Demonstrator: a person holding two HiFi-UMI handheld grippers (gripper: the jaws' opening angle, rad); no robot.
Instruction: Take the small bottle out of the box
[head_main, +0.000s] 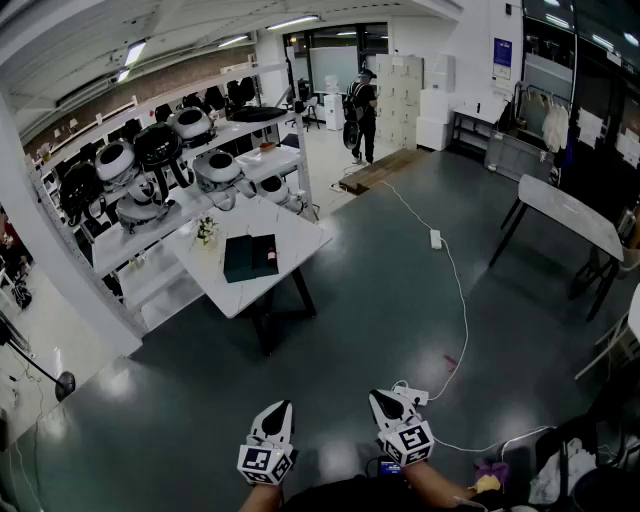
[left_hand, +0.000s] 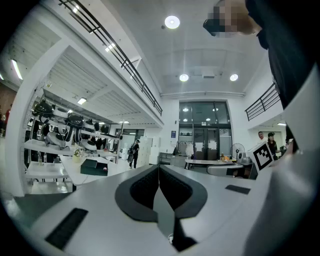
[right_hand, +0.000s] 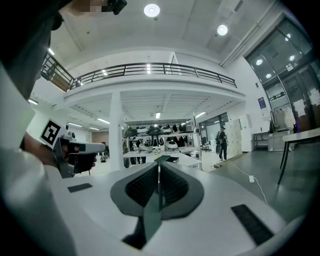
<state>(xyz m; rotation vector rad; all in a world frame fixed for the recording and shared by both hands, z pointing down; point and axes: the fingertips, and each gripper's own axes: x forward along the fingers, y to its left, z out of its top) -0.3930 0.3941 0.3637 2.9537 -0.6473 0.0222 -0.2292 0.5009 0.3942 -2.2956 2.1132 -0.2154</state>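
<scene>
Well, both tools are clenched on nothing. The left gripper (head_main: 279, 406) has its jaws pressed flat together with only air ahead of them, and the right gripper (head_main: 381, 396) matches it, pads meeting on nothing. Both are held level at the person's waist, pointing out across the dark floor.

The work itself is well away. The box (head_main: 250, 257) lies flat on the white table (head_main: 305, 240) across the room, beside the shelves of headgear (head_main: 150, 165). A reddish spot by the box's right edge may be the small bottle (head_main: 270, 256), though from here I cannot tell for sure.

So the job looks not yet begun, and there is ground to cross first. Watch the power strip (head_main: 411, 394) just ahead of the right gripper and the white cable (head_main: 462, 300) trailing off from it, since a foot could catch on either. At the table, jaws arriving clamped like this would only shove the box along the top. A small bottle pinched off-centre could also squirt loose and roll.
</scene>
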